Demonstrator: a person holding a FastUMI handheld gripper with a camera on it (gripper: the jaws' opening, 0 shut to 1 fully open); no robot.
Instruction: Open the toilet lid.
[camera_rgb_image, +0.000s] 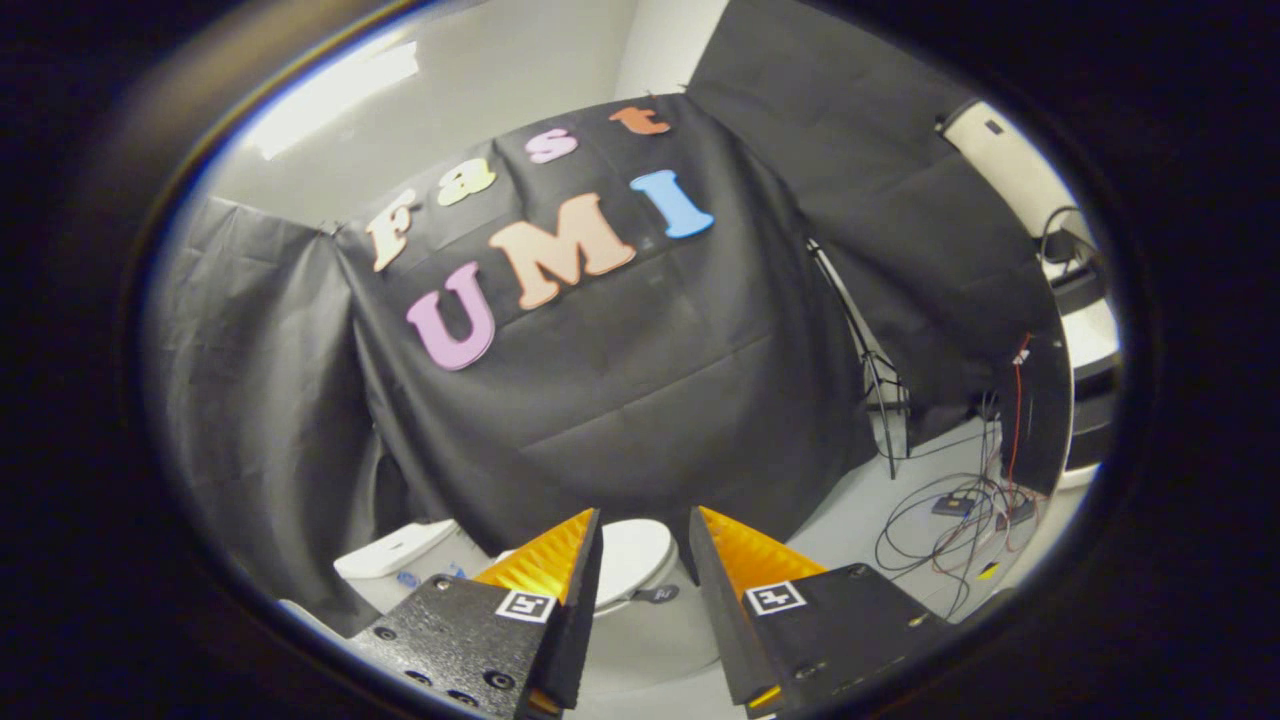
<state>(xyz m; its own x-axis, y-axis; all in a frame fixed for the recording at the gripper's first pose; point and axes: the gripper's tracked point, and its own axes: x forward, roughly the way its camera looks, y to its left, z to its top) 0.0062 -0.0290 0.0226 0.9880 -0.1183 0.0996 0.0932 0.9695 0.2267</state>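
Note:
A white toilet stands low against the black cloth wall, well beyond my fingers. Its lid (632, 560) lies flat and closed, showing in the gap between the fingertips. The white tank (395, 556) sits to the left of the lid. My gripper (645, 518) hovers high above and away from the toilet, open, with nothing between its fingers.
Loose cables and small devices (955, 520) lie on the pale floor to the right of the toilet. A thin black stand (880, 400) leans by the cloth wall there. Black cloth hangs behind and on both sides.

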